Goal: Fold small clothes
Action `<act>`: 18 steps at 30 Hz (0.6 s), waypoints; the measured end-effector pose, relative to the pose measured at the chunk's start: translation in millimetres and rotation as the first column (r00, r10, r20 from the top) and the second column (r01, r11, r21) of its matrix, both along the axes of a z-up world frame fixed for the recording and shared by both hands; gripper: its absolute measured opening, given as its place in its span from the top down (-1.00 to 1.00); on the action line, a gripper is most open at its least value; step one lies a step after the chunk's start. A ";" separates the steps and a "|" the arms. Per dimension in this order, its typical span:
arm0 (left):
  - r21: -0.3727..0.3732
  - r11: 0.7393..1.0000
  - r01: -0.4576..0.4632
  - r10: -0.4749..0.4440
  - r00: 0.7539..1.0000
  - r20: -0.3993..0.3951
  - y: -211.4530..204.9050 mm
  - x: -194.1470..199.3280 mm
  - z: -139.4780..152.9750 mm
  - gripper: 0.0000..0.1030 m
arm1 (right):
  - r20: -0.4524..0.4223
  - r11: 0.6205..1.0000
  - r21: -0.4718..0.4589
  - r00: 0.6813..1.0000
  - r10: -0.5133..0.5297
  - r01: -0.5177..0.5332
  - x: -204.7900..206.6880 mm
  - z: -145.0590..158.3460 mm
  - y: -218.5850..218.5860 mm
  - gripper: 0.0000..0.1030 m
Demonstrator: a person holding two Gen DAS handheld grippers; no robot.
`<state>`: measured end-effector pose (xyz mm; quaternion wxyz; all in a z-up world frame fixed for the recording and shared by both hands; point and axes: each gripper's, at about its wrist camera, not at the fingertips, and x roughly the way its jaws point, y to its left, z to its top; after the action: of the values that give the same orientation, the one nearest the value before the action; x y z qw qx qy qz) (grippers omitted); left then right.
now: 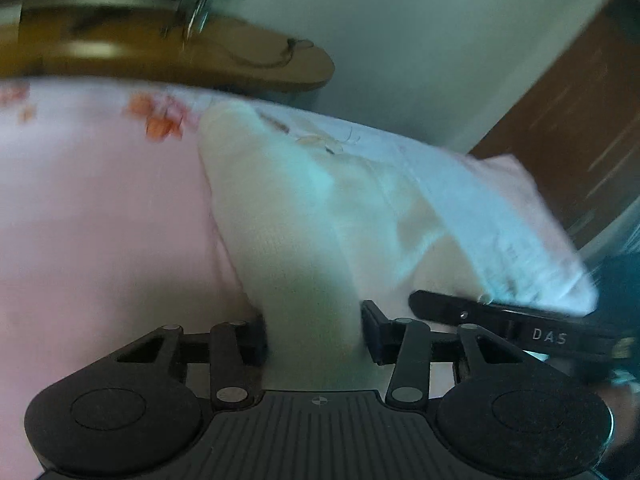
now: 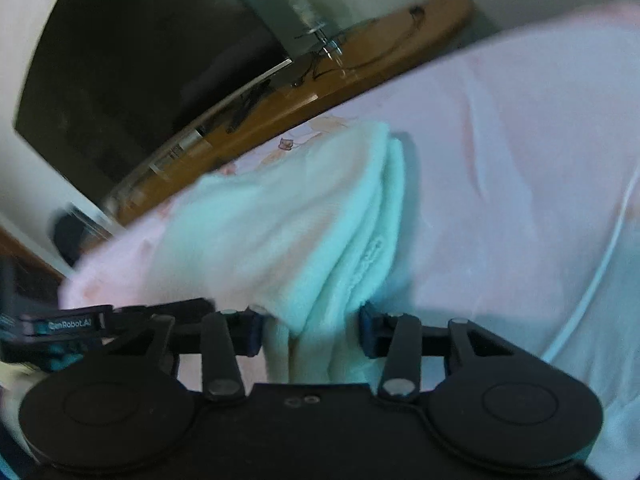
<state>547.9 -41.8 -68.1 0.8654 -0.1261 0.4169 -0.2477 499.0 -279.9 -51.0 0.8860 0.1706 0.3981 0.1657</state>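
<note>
A small white fleecy garment (image 1: pixel 304 208) lies on a pink sheet (image 1: pixel 92 208). My left gripper (image 1: pixel 314 336) is shut on one edge of the garment, with cloth bunched between its pads. My right gripper (image 2: pixel 312 328) is shut on another edge of the same garment (image 2: pixel 288 232), which hangs in folds from it. The right gripper's black finger (image 1: pixel 500 320) shows at the right of the left wrist view. The left gripper (image 2: pixel 120 316) shows at the left of the right wrist view.
The pink sheet (image 2: pixel 520 160) covers a bed. A wooden board (image 1: pixel 168 56) runs along its far side, with a clear glass fixture (image 2: pixel 308 20) above it. A brown door (image 1: pixel 580 120) stands at the right. A white cord (image 2: pixel 600 264) lies on the sheet.
</note>
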 end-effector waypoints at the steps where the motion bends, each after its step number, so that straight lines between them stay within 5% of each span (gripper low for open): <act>1: 0.045 0.999 0.004 -0.006 1.000 0.031 -4.2 -4.1 6.2 0.26 | 0.021 0.999 -0.050 1.000 -0.002 0.003 -2.9 4.3 8.2 0.30; 5: 0.166 0.986 0.024 -0.044 0.992 0.119 -13.8 -22.2 33.3 0.31 | 0.100 0.981 -0.195 0.995 0.004 0.015 -19.5 24.4 33.5 0.40; 18: 0.181 0.979 -0.092 0.046 0.969 0.241 59.7 -117.5 118.2 0.31 | 0.243 0.975 -0.218 0.966 0.088 -0.034 -92.6 99.2 94.5 0.41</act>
<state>430.4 17.9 50.2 0.9249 -0.0267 0.3286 -0.1892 406.4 -185.4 48.1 0.9368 0.0403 0.3032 0.1698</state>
